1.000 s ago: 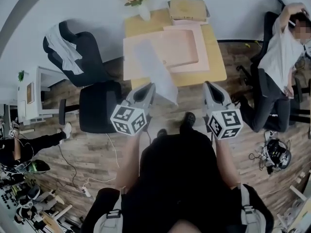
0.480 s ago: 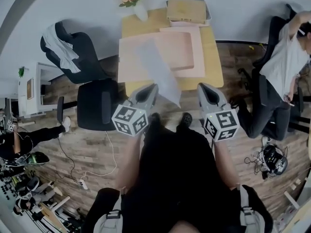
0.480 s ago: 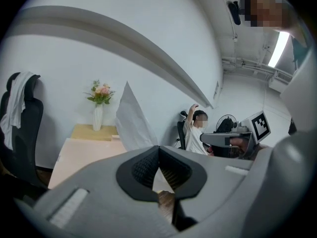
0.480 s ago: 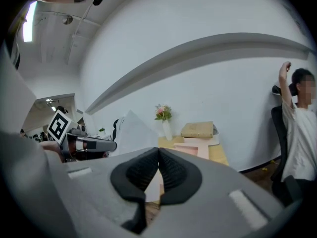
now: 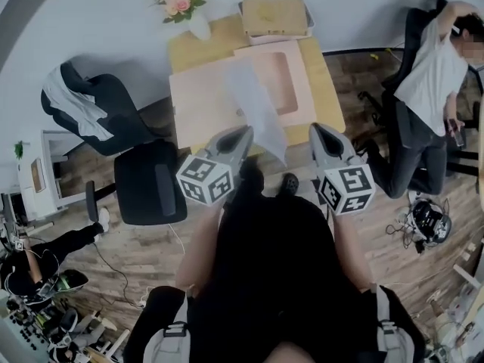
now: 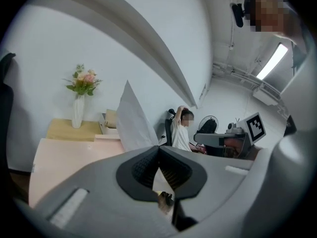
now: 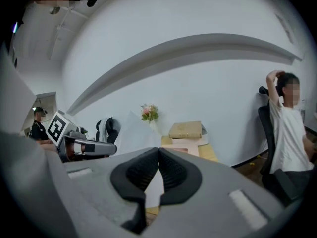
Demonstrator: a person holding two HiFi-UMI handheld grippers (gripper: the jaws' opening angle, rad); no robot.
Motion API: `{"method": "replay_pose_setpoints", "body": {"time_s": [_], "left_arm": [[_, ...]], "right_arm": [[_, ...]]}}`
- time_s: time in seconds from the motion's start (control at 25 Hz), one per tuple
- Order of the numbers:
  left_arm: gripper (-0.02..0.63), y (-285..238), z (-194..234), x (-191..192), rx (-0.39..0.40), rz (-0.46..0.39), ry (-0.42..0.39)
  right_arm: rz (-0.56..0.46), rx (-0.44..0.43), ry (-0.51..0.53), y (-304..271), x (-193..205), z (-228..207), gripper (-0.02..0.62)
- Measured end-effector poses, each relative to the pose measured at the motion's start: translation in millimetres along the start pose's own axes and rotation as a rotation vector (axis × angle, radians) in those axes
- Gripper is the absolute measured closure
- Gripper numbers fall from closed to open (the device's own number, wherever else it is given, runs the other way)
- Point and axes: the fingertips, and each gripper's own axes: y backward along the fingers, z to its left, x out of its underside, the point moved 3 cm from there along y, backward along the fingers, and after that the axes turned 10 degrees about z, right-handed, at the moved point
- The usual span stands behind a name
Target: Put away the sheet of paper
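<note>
- The left hand-held gripper (image 5: 243, 134), at the middle of the head view, is clamped on the lower edge of the sheet of paper (image 5: 255, 106). The sheet stands up in the air over the near side of the bench (image 5: 185, 48).
- The right hand-held gripper (image 5: 318, 132) is closed on nothing, beside the sheet and apart from it.
- The step looks like carrying the sheet in; it isn't put away yet.
- Next, I'd guess, it needs lowering flat toward the pink tray (image 5: 301, 74) before release, since limp paper may curl.

The sheet of paper (image 5: 257, 112) is white, the board (image 5: 198, 104) pale pink, the bench (image 5: 185, 51) tan, the left gripper (image 5: 246, 133) and right gripper (image 5: 315, 129) grey with black-and-white cubes
</note>
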Motion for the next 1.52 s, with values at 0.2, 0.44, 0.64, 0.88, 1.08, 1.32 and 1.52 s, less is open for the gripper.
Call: {"method": "replay_pose_setpoints", "body": {"time_s": [0.2,0.44,0.64,0.88,1.08,1.32,1.52], "left_arm": [[0.597,-22,31,-22,0.105,0.023,-0.031],[0.597,-33,83,-22,0.143,0.081,-0.016],[0.597,-39,129,-5,0.137,0.15,-0.008],[0.597,-50,176,23,0.099,0.235,0.015],[0.597,-56,210,42,0.064,0.29,0.034],[0.597,-55,247,58,0.017,0.331,0.071],[0.597,-54,274,66,-0.031,0.343,0.108]], "right_arm": [[-0.004,0.093,-0.005,-18,-23,3,0.592],[0.005,0.156,-0.026,-49,-40,13,0.592],[0.012,0.178,-0.032,-72,-46,28,0.592],[0.064,0.206,-0.1,-87,-31,29,0.592],[0.087,0.226,-0.124,-99,-31,27,0.592],[0.115,0.223,-0.136,-115,-32,30,0.592],[0.129,0.225,-0.143,-123,-31,28,0.592]]}}
